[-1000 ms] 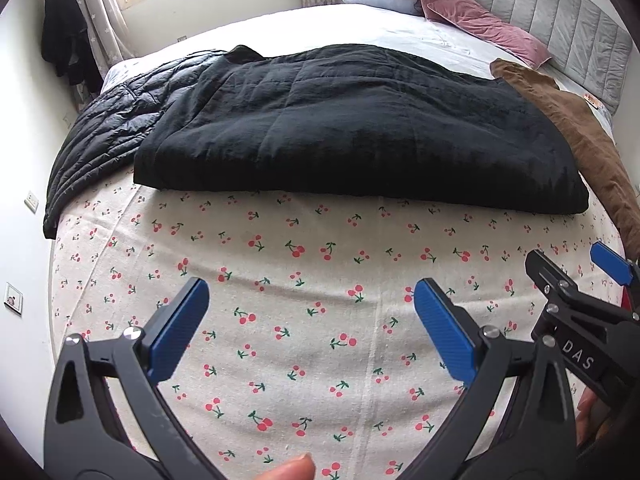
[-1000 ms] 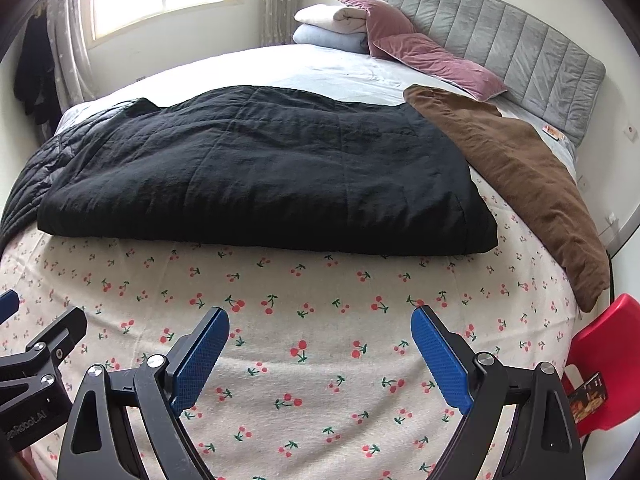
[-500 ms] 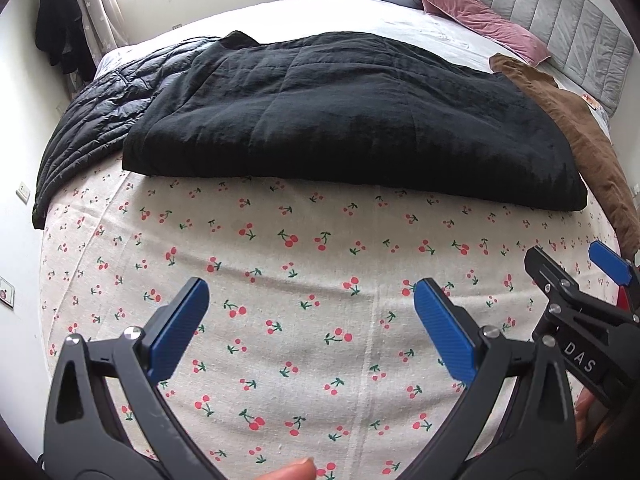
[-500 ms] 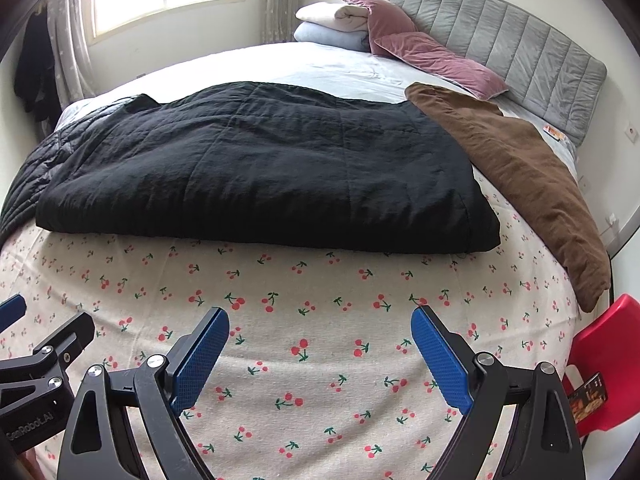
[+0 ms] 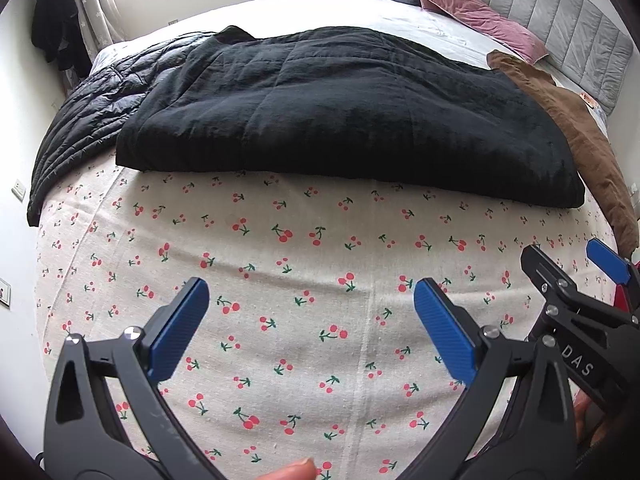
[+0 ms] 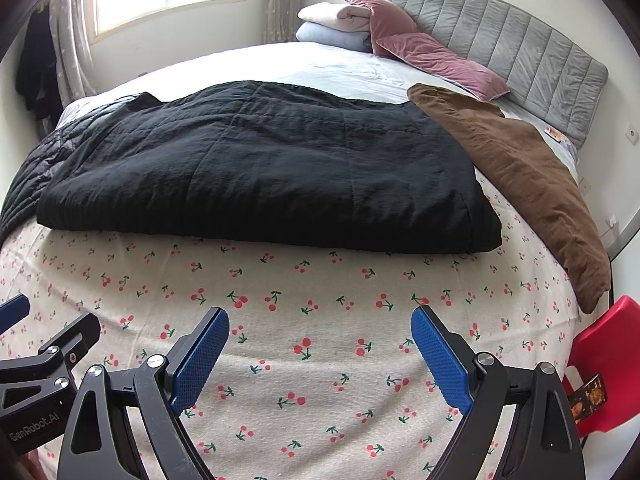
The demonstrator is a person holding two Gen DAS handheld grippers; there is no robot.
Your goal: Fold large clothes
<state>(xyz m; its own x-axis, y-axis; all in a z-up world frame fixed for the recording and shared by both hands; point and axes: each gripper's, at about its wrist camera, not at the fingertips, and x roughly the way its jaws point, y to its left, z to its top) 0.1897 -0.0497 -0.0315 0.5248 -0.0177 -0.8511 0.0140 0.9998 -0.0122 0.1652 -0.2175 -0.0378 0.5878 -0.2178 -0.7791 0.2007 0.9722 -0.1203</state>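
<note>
A large black padded garment (image 5: pixel 344 116) (image 6: pixel 260 176) lies folded flat across the bed, its near edge facing me. A black quilted jacket (image 5: pixel 80 120) (image 6: pixel 28 172) lies under it at the left. A brown garment (image 5: pixel 576 136) (image 6: pixel 516 176) lies along its right side. My left gripper (image 5: pixel 312 312) is open and empty, above the cherry-print sheet (image 5: pixel 304 280), short of the black garment. My right gripper (image 6: pixel 320 340) is open and empty beside it, also over the sheet (image 6: pixel 320 292). Each gripper shows at the edge of the other's view.
Pink pillows (image 6: pixel 432 56) and folded bedding (image 6: pixel 332 24) lie at the grey headboard (image 6: pixel 500 44). A red chair (image 6: pixel 600 360) stands off the bed's right corner. Dark clothes (image 5: pixel 52 28) hang by the window at the left wall.
Both grippers have drawn slightly closer to the bed; the view tilts down a little. Both stay open. The garments have not moved.
</note>
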